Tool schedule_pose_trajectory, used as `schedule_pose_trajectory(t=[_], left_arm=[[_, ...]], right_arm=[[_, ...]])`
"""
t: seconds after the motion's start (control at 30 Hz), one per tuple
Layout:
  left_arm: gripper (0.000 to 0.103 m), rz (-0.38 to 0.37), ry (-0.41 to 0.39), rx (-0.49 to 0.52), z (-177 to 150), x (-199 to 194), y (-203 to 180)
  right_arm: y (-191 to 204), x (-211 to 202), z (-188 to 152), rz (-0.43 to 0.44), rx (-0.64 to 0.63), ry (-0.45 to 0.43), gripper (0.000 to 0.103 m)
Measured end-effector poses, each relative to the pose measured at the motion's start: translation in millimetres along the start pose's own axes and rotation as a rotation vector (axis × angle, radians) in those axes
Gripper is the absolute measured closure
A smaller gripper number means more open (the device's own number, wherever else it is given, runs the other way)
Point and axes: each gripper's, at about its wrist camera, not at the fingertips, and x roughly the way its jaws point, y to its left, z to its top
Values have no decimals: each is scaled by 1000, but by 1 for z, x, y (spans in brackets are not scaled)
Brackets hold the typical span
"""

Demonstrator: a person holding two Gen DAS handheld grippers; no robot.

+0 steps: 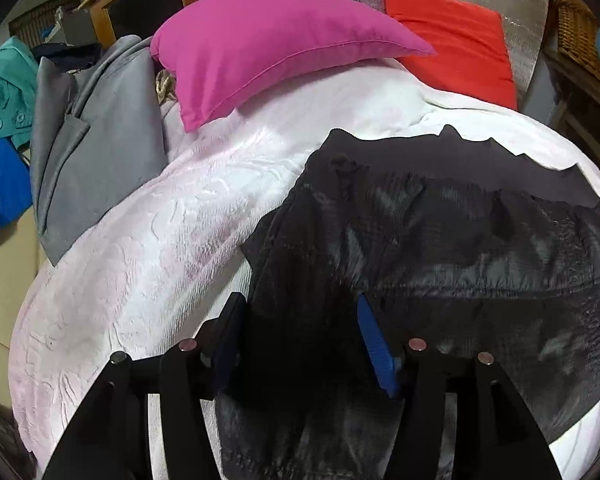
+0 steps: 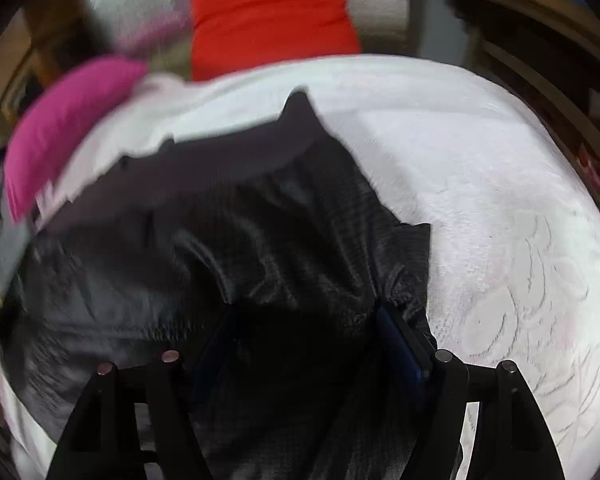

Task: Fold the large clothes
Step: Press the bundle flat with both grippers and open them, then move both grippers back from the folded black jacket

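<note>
surface: bed under white textured quilt | on it: black shiny quilted jacket, magenta pillow, grey suede-like garment

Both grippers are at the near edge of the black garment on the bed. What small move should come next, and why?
Probably close both grippers on the near hem. The left gripper and right gripper each stand open with the black garment between their fingers, so nothing is gripped yet. It lies fairly flat on the white cover, ready to be lifted and folded away.
</note>
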Motion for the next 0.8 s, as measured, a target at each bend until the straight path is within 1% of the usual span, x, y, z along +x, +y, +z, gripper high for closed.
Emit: schedule_pose_trajectory(t=[0.07, 0.13, 0.17, 0.2, 0.27, 0.33, 0.5, 0.6, 0.67, 0.77, 0.8], left_arm=[[44, -10, -6, -17, -1, -4, 7], [43, -31, -24, -57, -5, -14, 19], [41, -43, -40, -86, -9, -21, 27], [40, -52, -50, -105, -12, -24, 32], [38, -70, -78, -135, -24, -37, 41], [37, -72, -93, -146, -37, -47, 46], [37, -90, -139, -166, -85, -79, 49], [35, -116, -168, -175, -121, -96, 51], [35, -154, -163, -205, -146, -103, 52], [34, -191, -134, -220, -166, -107, 52], [34, -188, -126, -216, -170, -108, 52]], right_arm=[[-3, -19, -4, 8, -21, -42, 27], [-14, -40, -11, 35, 15, -79, 27], [-24, -56, -20, 46, 51, -119, 26], [-29, -64, -28, 50, 67, -138, 23], [-40, -81, -48, 68, 97, -167, 23], [-46, -98, -74, 92, 124, -192, 23], [-46, -132, -134, 135, 173, -252, 22], [-39, -145, -180, 148, 195, -271, 21], [-30, -150, -205, 133, 183, -283, 21], [-21, -154, -231, 147, 171, -297, 21], [-19, -157, -238, 153, 173, -303, 21]])
